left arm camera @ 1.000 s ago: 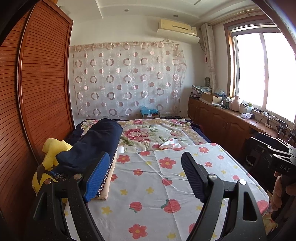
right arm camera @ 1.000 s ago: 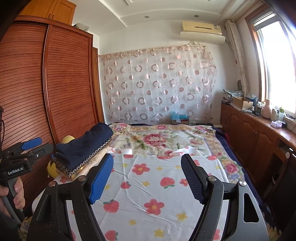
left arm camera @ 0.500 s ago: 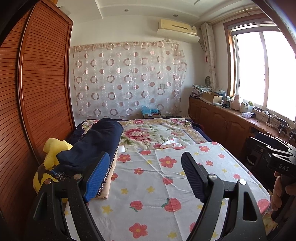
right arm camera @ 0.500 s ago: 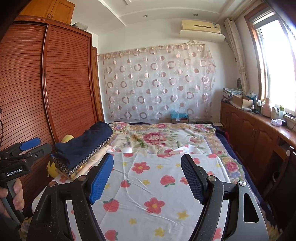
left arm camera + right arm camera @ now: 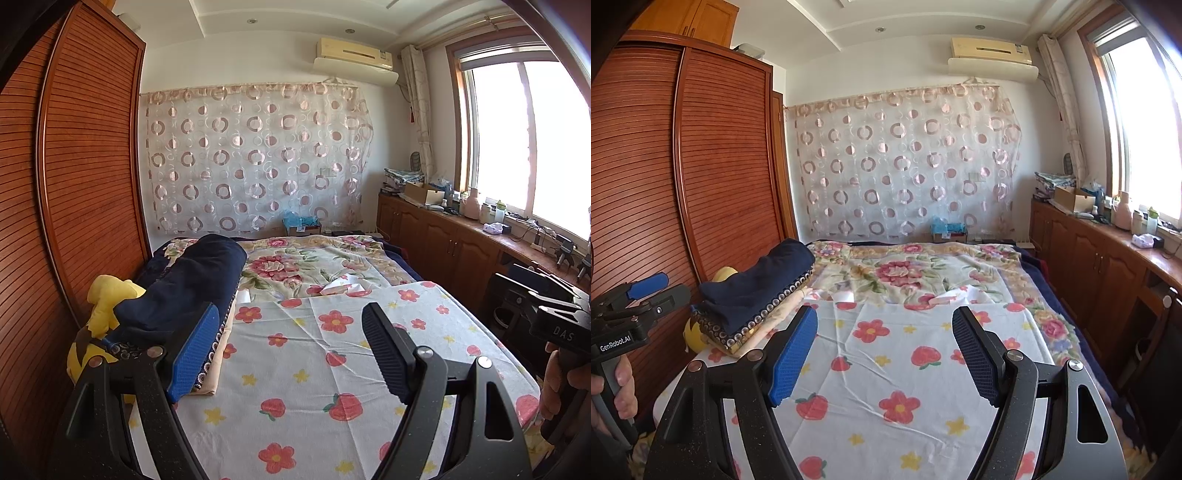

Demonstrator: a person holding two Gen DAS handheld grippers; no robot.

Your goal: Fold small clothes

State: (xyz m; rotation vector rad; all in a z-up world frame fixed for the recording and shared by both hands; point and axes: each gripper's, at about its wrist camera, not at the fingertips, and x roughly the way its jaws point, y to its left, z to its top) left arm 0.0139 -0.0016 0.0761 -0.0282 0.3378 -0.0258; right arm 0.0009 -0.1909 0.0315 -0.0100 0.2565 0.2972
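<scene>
White cotton sheet printed with red flowers and strawberries [image 5: 303,354] covers the near half of the bed, lower centre of both views; no loose garment lies on it. Left gripper [image 5: 288,350] hangs above the sheet with jaws wide apart and nothing between them; right gripper [image 5: 884,350] stands likewise, open and empty. Stack of folded clothes topped by a dark navy garment [image 5: 757,284] sits at centre left of the frame, against the yellow plush toy [image 5: 107,295] beside the slatted wooden wardrobe [image 5: 720,166]. Compared with a second ago, nothing has shifted: both grippers stay in place and the cloth is undisturbed; judged from this, folding is either finished or paused, pending a next small garment.
</scene>
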